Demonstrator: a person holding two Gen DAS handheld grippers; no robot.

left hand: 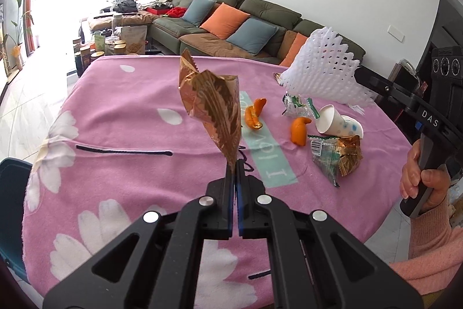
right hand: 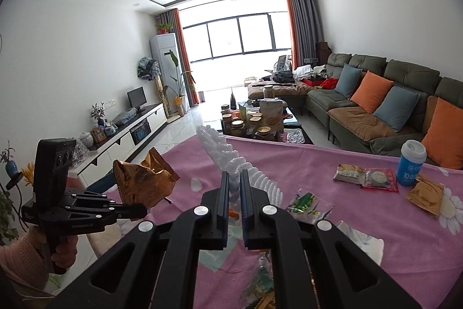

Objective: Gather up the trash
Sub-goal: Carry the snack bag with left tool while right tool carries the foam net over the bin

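My left gripper (left hand: 235, 167) is shut on the bottom corner of a crumpled gold snack wrapper (left hand: 211, 106), which stands up above the pink flowered tablecloth (left hand: 130, 187). In the right wrist view the same gripper (right hand: 143, 211) and its wrapper (right hand: 141, 181) hang at the left, off the table's edge. My right gripper (right hand: 234, 177) is shut on a white foam fruit net (right hand: 231, 161); in the left wrist view the net (left hand: 324, 68) is lifted at the right. On the cloth lie two orange peels (left hand: 254, 118) (left hand: 299, 131), a tipped paper cup (left hand: 337, 123) and crumpled wrappers (left hand: 335, 155).
A blue lidded can (right hand: 411, 164), sealed snack packets (right hand: 364, 175) and a brown packet (right hand: 425, 193) lie at the table's far right. A green-and-clear wrapper (right hand: 306, 204) lies near my right fingers. A dark blue object (left hand: 11, 207) stands beside the table's left edge. A sofa (left hand: 260, 19) is behind.
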